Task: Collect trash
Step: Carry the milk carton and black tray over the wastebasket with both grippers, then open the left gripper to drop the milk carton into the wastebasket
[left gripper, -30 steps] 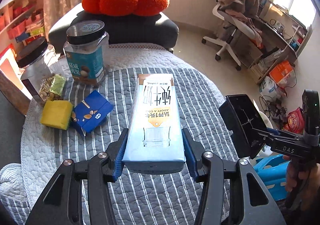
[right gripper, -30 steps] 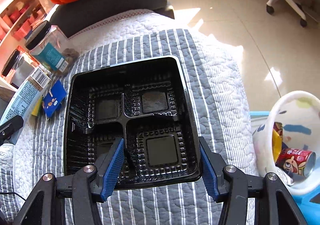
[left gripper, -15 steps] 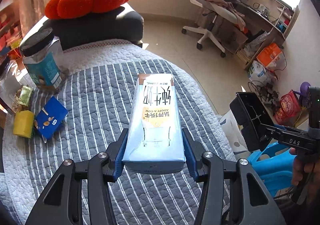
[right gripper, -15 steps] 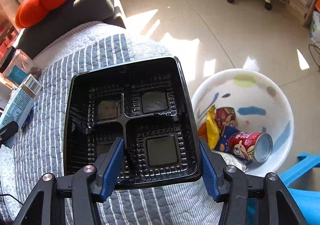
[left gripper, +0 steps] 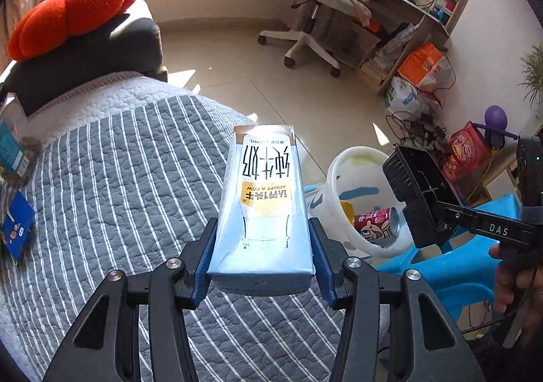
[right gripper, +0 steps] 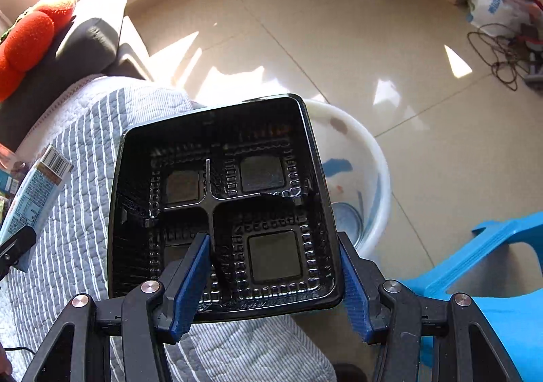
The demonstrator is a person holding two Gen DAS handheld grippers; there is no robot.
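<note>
At the far left edge of your left-hand view, a blue snack box (left gripper: 15, 229) lies on the table (left gripper: 112, 178), which is covered in a grey quilt with white stripes, and an orange plush cushion (left gripper: 71, 12) sits on the dark seat behind it. Your left tongs (left gripper: 260, 258) are clamped on a pale blue milk carton (left gripper: 263, 202), blue pads pressing both its long sides, its far end pointing out over the table's edge. Just to the right of the carton, down on the floor, stands the white trash bucket (left gripper: 342, 168) with a red can (left gripper: 375, 225) lying inside. Further right, your right tongs (right gripper: 269, 283) grip a black plastic tray (right gripper: 220, 198) by its near edge: one pad sits inside the tray beside the cross-shaped divider, the other against the outer wall. In the right-hand view the tray hangs partly over the bucket's rim, hiding much of the bucket's inside. A blue plastic stool (right gripper: 502, 280) stands at the far right, beside the bucket.
</note>
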